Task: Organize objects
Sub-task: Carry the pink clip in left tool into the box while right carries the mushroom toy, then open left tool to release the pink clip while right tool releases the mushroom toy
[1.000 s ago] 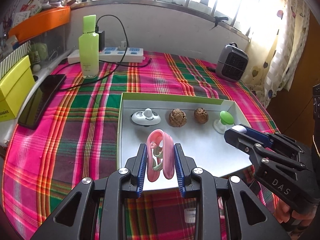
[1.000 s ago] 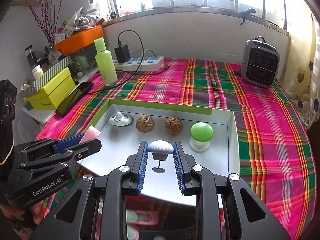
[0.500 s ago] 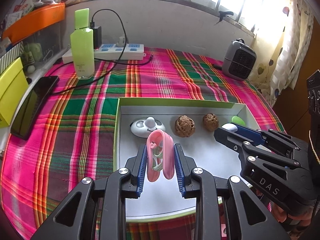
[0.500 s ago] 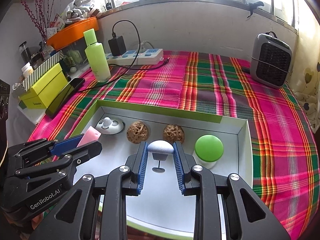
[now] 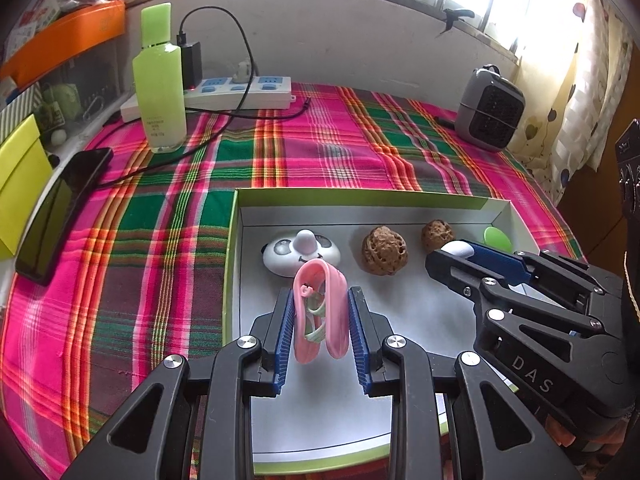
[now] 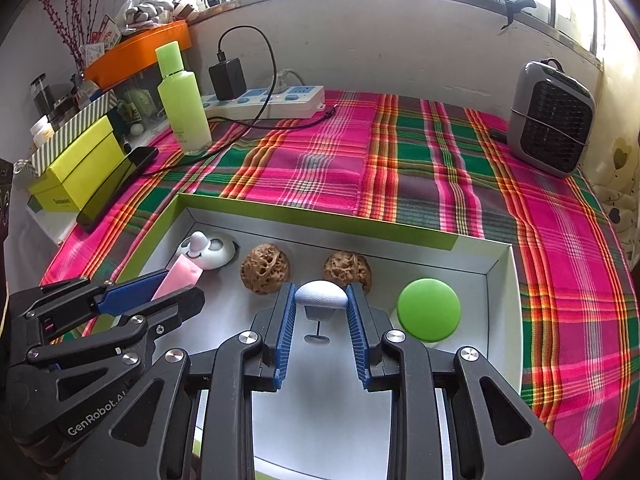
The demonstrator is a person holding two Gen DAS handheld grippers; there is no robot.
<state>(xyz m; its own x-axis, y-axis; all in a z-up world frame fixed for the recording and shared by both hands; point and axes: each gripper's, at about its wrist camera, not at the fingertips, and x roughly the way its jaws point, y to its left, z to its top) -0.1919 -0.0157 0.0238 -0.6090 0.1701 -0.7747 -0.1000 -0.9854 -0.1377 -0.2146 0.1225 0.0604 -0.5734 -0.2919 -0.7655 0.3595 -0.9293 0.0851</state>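
Nearing completion, the sorting of small objects into a shallow white cardboard tray with a lime-green rim (image 5: 234,240) is pictured on a table covered with a pink-and-green plaid cloth (image 5: 304,152). Four pieces are already lined up along the tray's far edge: a white panda-faced disc with a knob (image 5: 301,255) near the far left corner, two brown wrinkled walnuts (image 6: 265,267) (image 6: 347,270) at the middle, and a green-capped mushroom-shaped piece (image 6: 429,309) toward the far right corner.

Two items are judged still to be set down. A pink folded rubbery loop with pale green inner parts (image 5: 319,312) is clamped upright between the blue ribbed pads of the left gripper (image 5: 319,316), held above the tray's left half just in front of the panda disc. A white mushroom-shaped knob with a thin pin stem (image 6: 321,295) is pinched by its cap in the right gripper (image 6: 321,312), its fingers closed narrowly on it, above the tray's middle just in front of the walnuts. Whether either item touches the tray floor cannot be told.
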